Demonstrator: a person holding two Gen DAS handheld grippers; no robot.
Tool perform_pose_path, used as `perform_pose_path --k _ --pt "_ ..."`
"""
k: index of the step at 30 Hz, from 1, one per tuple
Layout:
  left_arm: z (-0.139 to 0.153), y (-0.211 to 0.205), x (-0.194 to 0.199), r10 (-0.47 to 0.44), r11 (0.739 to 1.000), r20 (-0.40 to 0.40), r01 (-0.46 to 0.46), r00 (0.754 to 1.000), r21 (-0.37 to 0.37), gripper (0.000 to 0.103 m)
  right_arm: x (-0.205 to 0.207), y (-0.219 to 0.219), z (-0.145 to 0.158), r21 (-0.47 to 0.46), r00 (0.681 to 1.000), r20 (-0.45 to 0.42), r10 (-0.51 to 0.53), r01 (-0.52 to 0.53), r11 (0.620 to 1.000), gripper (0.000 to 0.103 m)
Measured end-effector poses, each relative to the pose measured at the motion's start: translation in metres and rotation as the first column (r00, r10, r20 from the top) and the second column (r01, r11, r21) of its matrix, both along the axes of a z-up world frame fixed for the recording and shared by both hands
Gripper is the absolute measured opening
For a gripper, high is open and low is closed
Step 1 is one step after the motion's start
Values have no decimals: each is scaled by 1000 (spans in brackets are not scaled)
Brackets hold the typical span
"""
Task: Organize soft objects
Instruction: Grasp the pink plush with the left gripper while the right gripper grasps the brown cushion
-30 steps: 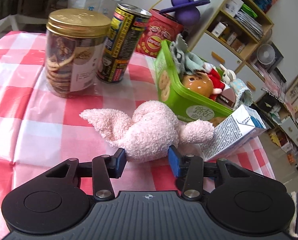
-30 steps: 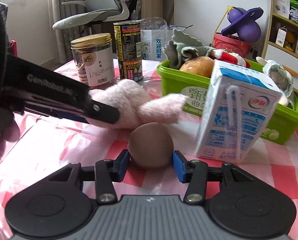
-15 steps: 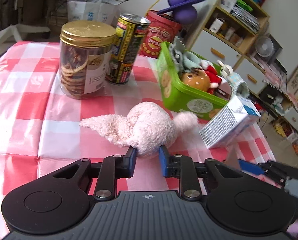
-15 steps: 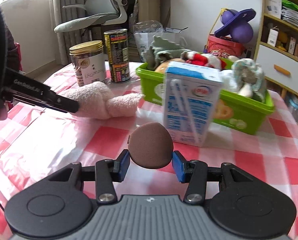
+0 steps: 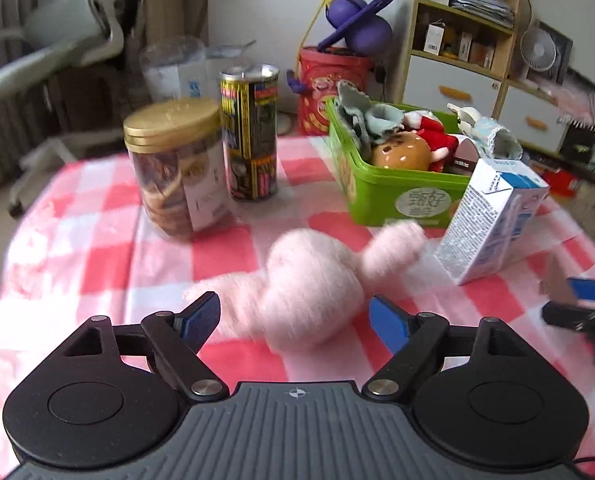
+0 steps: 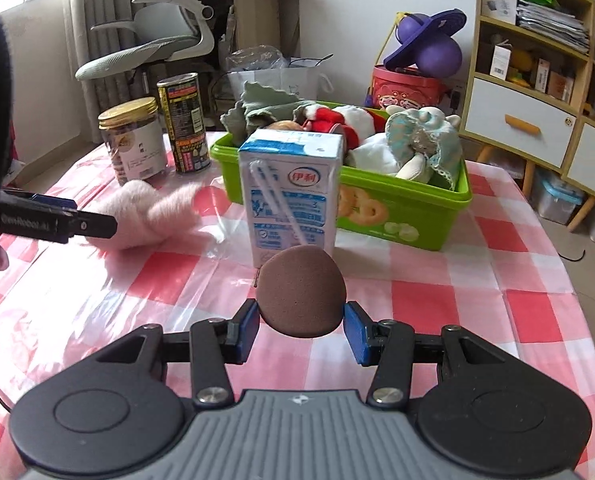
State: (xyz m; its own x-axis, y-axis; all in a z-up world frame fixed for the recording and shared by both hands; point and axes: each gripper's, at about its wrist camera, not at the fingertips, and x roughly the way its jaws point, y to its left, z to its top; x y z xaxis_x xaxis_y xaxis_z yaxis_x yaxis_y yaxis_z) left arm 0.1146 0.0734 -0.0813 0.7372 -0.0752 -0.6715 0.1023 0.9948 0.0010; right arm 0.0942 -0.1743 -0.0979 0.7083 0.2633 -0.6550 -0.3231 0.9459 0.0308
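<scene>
A pink plush toy [image 5: 309,284] lies on the checked tablecloth, also in the right wrist view [image 6: 145,216]. My left gripper [image 5: 295,320] is open, its blue pads wide apart on either side of the plush's near end. My right gripper [image 6: 300,326] is shut on a brown soft ball [image 6: 300,296] and holds it above the cloth in front of the milk carton [image 6: 291,188]. A green bin [image 6: 401,208] behind the carton holds several soft toys; it also shows in the left wrist view [image 5: 393,192].
A gold-lidded cookie jar [image 5: 175,168] and a tall printed can [image 5: 251,132] stand at the back left. The milk carton [image 5: 491,224] stands right of the plush. A shelf unit [image 6: 537,60] and office chair [image 6: 153,40] stand beyond the table.
My left gripper, which was pinching the pink plush, has opened wide and let it go. My right gripper has lifted the brown ball and pulled back from the carton.
</scene>
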Motion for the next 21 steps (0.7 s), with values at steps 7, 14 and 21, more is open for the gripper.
perform_pose_path --k 7,14,21 --pt "-13 -3 17 -56 998 -60 55 997 -26 67 9 -4 0 20 1000 -2 -12 12 1000 20" --pt "-15 -9 19 -57 998 -68 55 996 -27 54 14 -7 -5 9 1000 -7 -10 10 1000 20" --pt "1 -10 13 -51 997 -52 47 997 -69 52 18 -21 5 48 999 12 -45 45 998 20"
